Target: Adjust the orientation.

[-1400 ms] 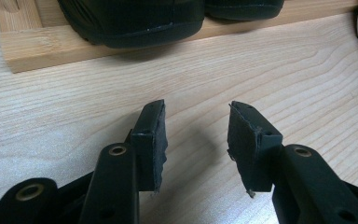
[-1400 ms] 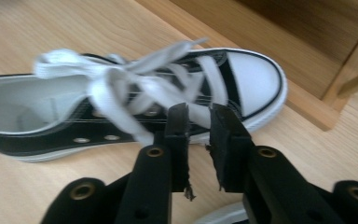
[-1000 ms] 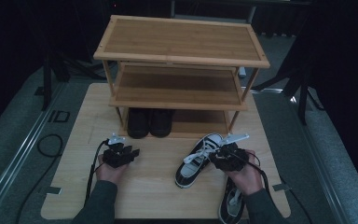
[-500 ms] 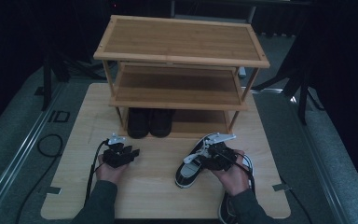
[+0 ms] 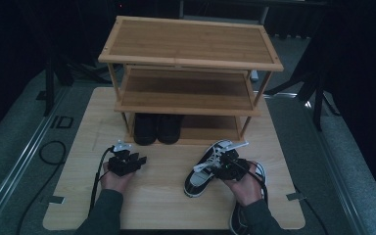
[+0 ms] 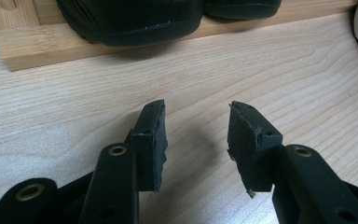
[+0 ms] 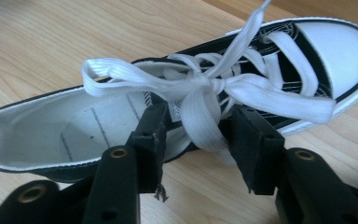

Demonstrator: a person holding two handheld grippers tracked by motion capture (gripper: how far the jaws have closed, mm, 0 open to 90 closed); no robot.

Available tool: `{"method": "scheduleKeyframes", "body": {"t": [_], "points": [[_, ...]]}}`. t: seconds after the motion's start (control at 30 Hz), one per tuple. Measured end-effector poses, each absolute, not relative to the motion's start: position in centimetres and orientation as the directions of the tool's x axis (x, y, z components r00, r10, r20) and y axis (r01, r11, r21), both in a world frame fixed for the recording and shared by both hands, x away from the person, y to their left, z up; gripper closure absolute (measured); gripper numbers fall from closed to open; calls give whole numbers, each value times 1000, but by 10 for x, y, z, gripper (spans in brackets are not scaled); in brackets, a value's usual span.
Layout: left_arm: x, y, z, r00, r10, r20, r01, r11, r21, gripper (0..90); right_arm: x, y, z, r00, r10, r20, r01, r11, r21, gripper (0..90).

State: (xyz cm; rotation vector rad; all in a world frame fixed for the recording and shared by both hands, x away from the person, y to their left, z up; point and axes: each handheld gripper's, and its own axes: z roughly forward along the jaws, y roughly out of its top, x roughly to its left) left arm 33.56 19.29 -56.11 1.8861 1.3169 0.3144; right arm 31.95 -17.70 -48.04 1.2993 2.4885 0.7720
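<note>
The right gripper (image 7: 196, 140) hangs low over a black-and-white sneaker (image 7: 121, 126) that lies on the wooden board (image 5: 166, 196). Its jaws have just been closing, and they straddle the shoe's side wall and the bow of the white laces (image 7: 205, 88): one jaw sits inside the opening, the other outside on the board side. Whether the pads already press on the canvas cannot be told from here. The white toe cap points away from the gripper, toward the shoe rack (image 5: 191, 63), and a second sneaker (image 5: 247, 215) lies under the right hand, closer to the person.

The left gripper (image 6: 196, 140) is released — its jaws stand wide apart above bare wood, nothing between them. Just ahead of it a pair of black shoes (image 6: 135, 21) rests on the rack's lowest shelf, well apart from its tips. In the high view the left gripper (image 5: 127, 161) sits off to the side of the sneaker, not touching it.
</note>
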Motion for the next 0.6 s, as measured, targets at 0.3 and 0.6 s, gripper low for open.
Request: {"method": "scheduleKeyframes", "body": {"t": [0.3,0.6], "points": [[336,193,-561,428,874,-230,676,-141,723,569,322,-173,-480,-622,782,29,678,520,519,748],[335,192,-561,430,875,-222,673,-147,725,569,320,-172,-477,-671,741,-23,629,585,512,850]]}}
